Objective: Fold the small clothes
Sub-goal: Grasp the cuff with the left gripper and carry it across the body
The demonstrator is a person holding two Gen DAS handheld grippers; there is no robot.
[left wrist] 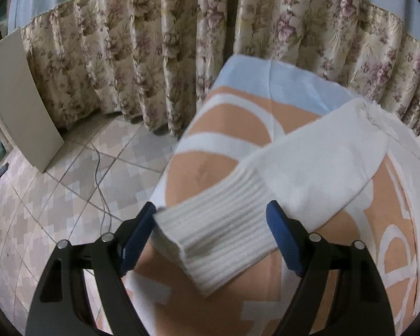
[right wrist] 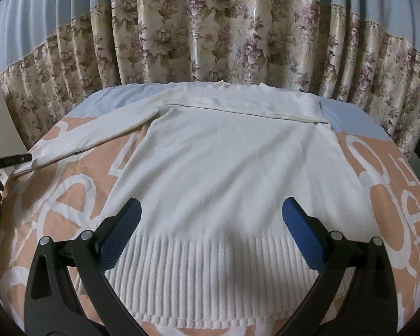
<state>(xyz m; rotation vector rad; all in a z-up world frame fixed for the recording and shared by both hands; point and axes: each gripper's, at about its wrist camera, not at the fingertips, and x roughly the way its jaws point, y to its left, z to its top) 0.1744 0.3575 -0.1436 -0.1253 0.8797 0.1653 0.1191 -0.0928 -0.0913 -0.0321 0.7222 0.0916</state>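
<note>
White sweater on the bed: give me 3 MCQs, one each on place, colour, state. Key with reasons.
1. Where is the left tool?
A. at the sleeve cuff
B. at the collar
C. on the floor

2. What colour are the tool pads?
A. red
B. blue
C. green

3. How does the far sleeve lie?
A. hanging off the bed
B. rolled into a ball
C. folded across the chest

Key:
1 A: the ribbed cuff sits between its open pads.
2 B: each pad is blue.
3 C: it lies flat across the white sweater below the collar; the right tool hovers open over the hem.
</note>
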